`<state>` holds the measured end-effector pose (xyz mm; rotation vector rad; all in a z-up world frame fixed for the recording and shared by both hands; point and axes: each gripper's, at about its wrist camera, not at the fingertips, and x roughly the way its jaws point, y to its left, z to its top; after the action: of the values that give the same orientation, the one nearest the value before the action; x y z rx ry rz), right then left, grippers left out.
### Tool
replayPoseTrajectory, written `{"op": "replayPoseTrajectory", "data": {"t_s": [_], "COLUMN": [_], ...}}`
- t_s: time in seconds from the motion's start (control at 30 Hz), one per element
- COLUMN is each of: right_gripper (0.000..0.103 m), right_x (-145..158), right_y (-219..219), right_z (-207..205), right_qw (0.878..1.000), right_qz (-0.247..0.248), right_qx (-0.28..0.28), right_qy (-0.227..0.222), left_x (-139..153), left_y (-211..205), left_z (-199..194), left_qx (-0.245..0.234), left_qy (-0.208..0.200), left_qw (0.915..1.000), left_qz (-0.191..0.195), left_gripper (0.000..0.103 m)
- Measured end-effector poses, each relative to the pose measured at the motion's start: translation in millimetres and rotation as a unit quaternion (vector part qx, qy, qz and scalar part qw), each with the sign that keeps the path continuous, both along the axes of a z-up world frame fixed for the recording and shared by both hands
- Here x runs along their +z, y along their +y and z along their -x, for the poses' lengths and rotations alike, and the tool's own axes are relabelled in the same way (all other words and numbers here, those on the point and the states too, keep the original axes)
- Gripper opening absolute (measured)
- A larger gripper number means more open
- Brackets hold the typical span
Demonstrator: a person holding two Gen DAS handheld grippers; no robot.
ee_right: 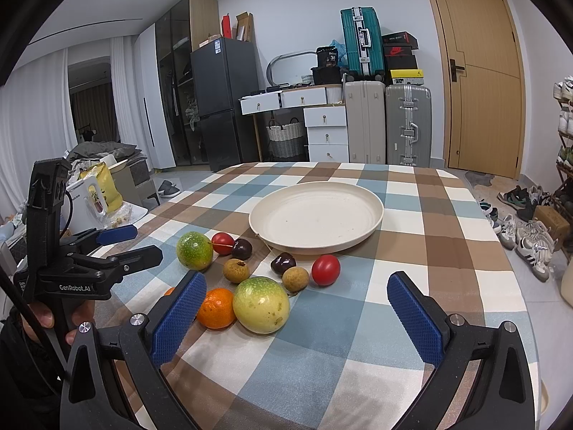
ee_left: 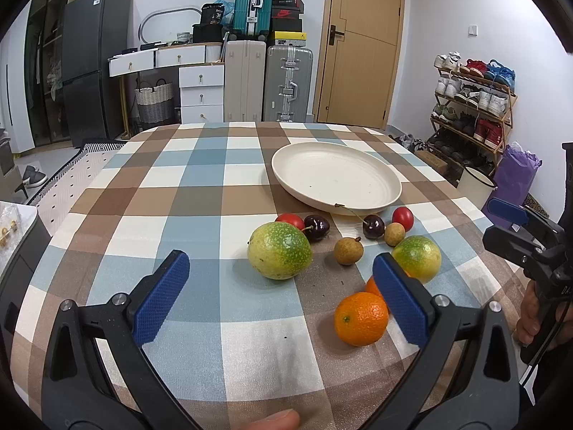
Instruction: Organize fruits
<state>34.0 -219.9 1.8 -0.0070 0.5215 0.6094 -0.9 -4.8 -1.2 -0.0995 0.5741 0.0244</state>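
On the checked tablecloth (ee_left: 200, 186) in front of me, the fruit sits loose just short of the empty cream plate (ee_left: 336, 175): two green-yellow fruits, oranges, cherries, tomatoes, small brown ones. My left gripper (ee_left: 281, 299) hangs spread wide, holding nothing, with an orange (ee_left: 360, 319) just inside its right finger. My right gripper (ee_right: 297, 317) is spread too, near the closest green-yellow fruit (ee_right: 261, 304).

Plate (ee_right: 372, 211) mid-table (ee_right: 447, 236), fruit cluster (ee_right: 261, 304) just before it, one orange (ee_left: 372, 286) seemingly half-hidden behind fingers (ee_left: 401, 301)
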Motion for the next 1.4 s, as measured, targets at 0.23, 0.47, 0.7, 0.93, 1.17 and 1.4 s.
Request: {"op": "replayPoseTrajectory", "data": {"t_s": [0.23, 0.47, 0.7, 0.93, 1.17, 1.4], "right_gripper": [0.103, 0.103, 0.103, 0.103, 0.103, 0.103], "right_x": [0.0, 0.2, 0.8, 2.5, 0.1, -7.0], "right_y": [0.1, 0.4, 0.9, 2.0, -0.1, 4.0], "right_z": [-0.1, -0.2, -0.3, -0.7, 2.5, -5.5], "right_qw": [1.000, 1.000, 1.000, 1.000, 1.000, 1.000], "right_qz": [0.000, 0.001, 0.001, 0.002, 0.004, 0.010], "right_qx": [0.000, 0.000, 0.000, 0.000, -0.003, 0.002], "right_qy": [0.000, 0.001, 0.001, 0.001, 0.002, 0.015], "left_x": [0.0, -0.1, -0.1, 0.0, -0.1, -1.8], "left_y": [0.2, -0.3, 0.1, 0.2, 0.4, -0.8], "left_z": [-0.1, -0.2, -0.4, -0.2, -0.3, -0.8], "left_qx": [0.000, 0.000, 0.000, 0.001, 0.000, -0.003], "left_qy": [0.000, 0.000, 0.001, 0.001, 0.001, 0.003], "left_qw": [1.0000, 1.0000, 1.0000, 1.0000, 1.0000, 1.0000], "left_qz": [0.000, 0.000, 0.000, -0.001, 0.000, 0.002], "left_gripper": [0.102, 0.102, 0.102, 0.102, 0.102, 0.102]}}
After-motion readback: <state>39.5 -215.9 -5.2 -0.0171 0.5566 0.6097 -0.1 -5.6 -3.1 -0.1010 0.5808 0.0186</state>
